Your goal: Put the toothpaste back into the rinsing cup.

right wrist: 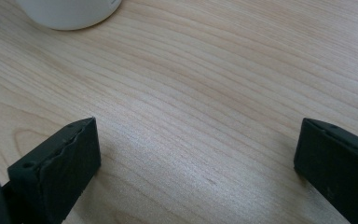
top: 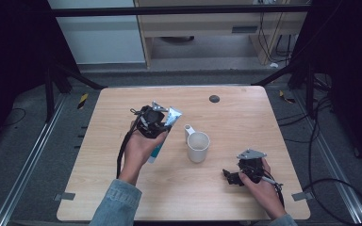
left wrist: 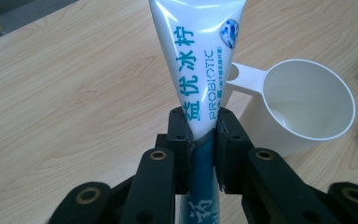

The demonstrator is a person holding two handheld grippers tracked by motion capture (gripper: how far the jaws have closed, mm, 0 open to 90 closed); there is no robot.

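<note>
My left gripper (top: 159, 128) is shut on a white and teal toothpaste tube (top: 166, 123), held above the table's middle left. In the left gripper view the two black jaws pinch the toothpaste tube (left wrist: 196, 60) at its middle, at my left gripper (left wrist: 202, 128); its flat crimped end points away from me. A white mug (top: 198, 146) with its handle toward the far side stands just right of the tube, and the white mug (left wrist: 303, 105) appears empty. My right gripper (top: 230, 177) rests low at the front right, open; between the jaws of my right gripper (right wrist: 196, 144) is bare wood.
The wooden table (top: 245, 117) has a small dark round hole cover (top: 214, 99) near its far edge. The mug's base (right wrist: 70, 11) shows at the top left of the right gripper view. Black cables trail on the floor to the right.
</note>
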